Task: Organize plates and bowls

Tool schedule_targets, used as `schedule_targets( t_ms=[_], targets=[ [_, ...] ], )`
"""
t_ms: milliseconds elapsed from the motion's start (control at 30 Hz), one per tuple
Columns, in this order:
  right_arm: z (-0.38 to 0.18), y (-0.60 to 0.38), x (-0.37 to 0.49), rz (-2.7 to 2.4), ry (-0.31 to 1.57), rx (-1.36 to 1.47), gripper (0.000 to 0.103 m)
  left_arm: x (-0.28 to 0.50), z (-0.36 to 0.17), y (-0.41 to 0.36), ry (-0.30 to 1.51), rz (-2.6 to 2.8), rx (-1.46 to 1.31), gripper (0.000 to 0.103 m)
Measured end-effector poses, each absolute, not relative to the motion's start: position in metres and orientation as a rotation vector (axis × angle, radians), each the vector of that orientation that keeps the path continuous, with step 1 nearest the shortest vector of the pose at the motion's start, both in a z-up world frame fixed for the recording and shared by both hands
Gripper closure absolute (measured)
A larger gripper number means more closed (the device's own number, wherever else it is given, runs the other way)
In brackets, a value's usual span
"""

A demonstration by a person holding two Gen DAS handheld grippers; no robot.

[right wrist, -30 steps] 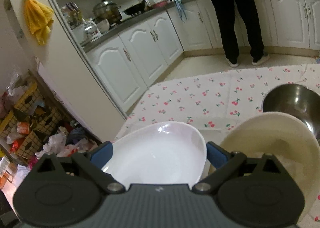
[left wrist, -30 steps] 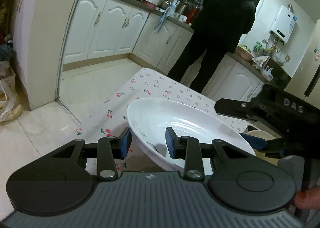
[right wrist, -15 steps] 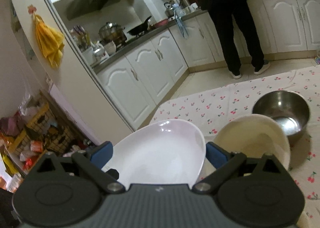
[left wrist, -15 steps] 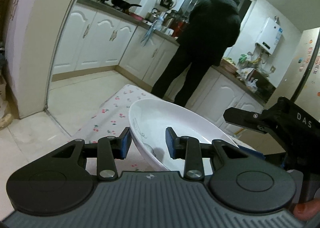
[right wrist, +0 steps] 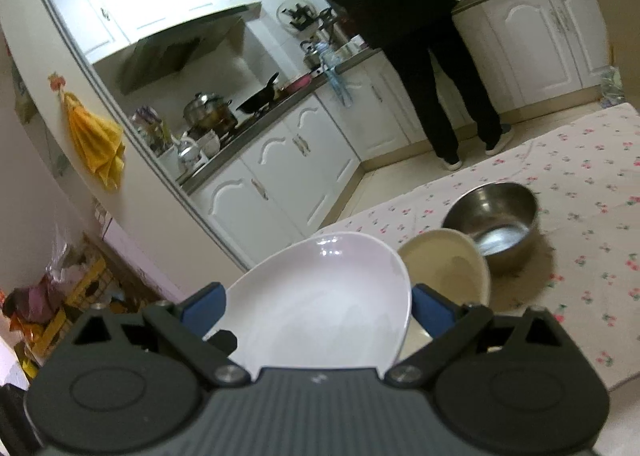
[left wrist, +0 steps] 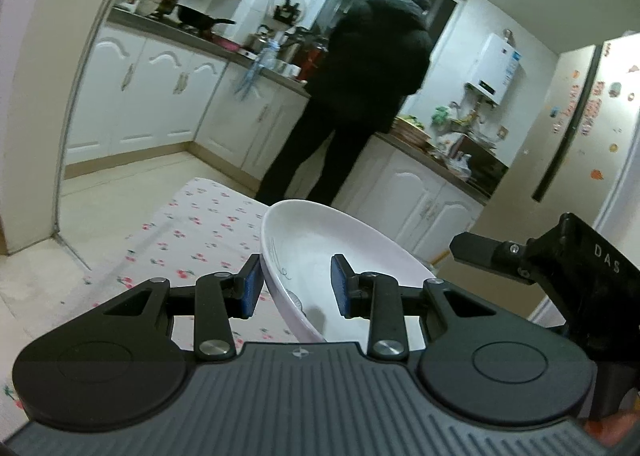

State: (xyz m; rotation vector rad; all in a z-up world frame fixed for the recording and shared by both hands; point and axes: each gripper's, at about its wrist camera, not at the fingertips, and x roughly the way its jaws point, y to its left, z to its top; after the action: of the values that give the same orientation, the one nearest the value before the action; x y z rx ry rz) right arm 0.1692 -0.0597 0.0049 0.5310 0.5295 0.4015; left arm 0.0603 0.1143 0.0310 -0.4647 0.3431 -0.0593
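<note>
Jaws of left gripper (left wrist: 295, 283) clamp plate (left wrist: 320, 256) rim; right gripper (right wrist: 318, 306) jaws apart; plate lifted higher off tabletop (left wrist: 192, 232), ready for stacking.

Ahead of the gripper a person (left wrist: 372, 95) in dark clothes stands at the counter (left wrist: 208, 45), back turned. A wok (right wrist: 258, 101) and pot (right wrist: 208, 113) sit on it farther left (beneath the hood (right wrist: 172, 43)). A yellow cloth (right wrist: 94, 143) hangs far left.
</note>
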Motion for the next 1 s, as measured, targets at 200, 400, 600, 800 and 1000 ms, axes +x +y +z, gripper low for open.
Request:
schedule_targets(
  t_ms=[200,400,600,800,1000],
  targets=[
    [0.010,-0.084,0.148,0.365,0.490,0.571,0.004,0.058,0.032,0.105,0.351,-0.118,-0.431,0.066],
    [0.011,-0.113,0.125,0.324,0.463,0.609,0.004,0.055,0.033,0.093,0.359,-0.184,-0.395,0.066],
    [0.008,-0.146,0.101,0.272,0.444,0.645,0.004,0.052,0.033,0.079,0.377,-0.256,-0.362,0.066],
    [0.006,-0.172,0.072,0.221,0.425,0.662,0.004,0.046,0.030,0.065,0.406,-0.328,-0.317,0.066],
    [-0.002,-0.200,0.045,0.164,0.415,0.681,0.004,0.045,0.023,0.051,0.448,-0.385,-0.264,0.066]
  ],
)
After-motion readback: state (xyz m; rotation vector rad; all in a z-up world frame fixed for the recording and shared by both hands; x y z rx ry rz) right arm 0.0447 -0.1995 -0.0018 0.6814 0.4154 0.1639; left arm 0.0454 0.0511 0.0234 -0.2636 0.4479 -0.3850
